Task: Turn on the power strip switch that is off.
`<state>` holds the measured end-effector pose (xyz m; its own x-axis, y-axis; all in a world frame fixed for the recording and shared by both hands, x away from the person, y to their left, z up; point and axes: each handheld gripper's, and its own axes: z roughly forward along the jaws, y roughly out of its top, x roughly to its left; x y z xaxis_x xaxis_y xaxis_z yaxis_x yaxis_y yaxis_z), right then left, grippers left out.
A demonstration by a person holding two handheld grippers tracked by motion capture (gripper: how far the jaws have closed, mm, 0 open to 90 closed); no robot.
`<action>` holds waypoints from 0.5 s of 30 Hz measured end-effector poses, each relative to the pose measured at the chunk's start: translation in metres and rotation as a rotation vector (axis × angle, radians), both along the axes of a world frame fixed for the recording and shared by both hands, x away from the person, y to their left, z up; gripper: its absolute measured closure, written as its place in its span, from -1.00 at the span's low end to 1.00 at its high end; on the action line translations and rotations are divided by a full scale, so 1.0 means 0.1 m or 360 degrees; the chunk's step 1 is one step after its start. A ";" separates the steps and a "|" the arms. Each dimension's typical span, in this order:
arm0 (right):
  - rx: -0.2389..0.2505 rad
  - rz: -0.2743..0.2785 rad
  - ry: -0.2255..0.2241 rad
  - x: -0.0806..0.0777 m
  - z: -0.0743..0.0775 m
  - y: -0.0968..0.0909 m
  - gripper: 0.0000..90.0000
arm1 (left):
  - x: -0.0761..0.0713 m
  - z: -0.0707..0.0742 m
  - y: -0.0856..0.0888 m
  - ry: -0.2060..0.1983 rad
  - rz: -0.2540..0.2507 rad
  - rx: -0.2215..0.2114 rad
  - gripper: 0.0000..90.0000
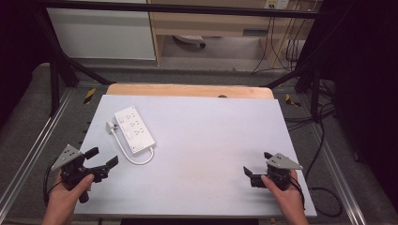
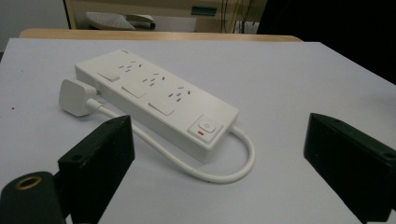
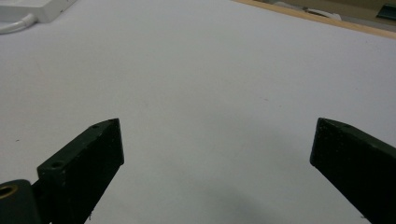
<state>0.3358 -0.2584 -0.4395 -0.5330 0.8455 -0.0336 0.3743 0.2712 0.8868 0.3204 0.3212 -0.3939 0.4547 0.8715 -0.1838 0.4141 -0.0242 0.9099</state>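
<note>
- High view: white table (image 1: 202, 154) with a white power strip (image 1: 134, 130) lying flat at its left.
- Left gripper (image 1: 104, 160), jaws spread and empty, sits near the strip; right gripper (image 1: 257, 168), also released, rests well apart.
- Plug (image 1: 110, 126) lies beside the strip: approach it squarely, probably.
- No readable lettering.

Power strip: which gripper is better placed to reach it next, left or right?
Left, probably. The left gripper is open and sits just short of the power strip, and its own view looks straight at it. The right gripper, also open, is across the table, facing bare surface.
</note>
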 end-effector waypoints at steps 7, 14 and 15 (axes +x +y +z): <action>0.0001 0.0000 0.0007 0.00 0.00 0.00 -0.94 | 0.17 0.05 -0.03 -0.0008 -0.0009 -0.0006 -0.80; 0.0007 -0.0002 0.0017 0.01 -0.01 0.01 -0.94 | 0.29 0.12 -0.08 -0.0021 -0.0037 0.0009 -0.80; 0.0010 0.0000 0.0019 0.01 -0.01 0.00 -0.93 | 0.31 0.13 -0.09 -0.0024 -0.0036 0.0007 -0.80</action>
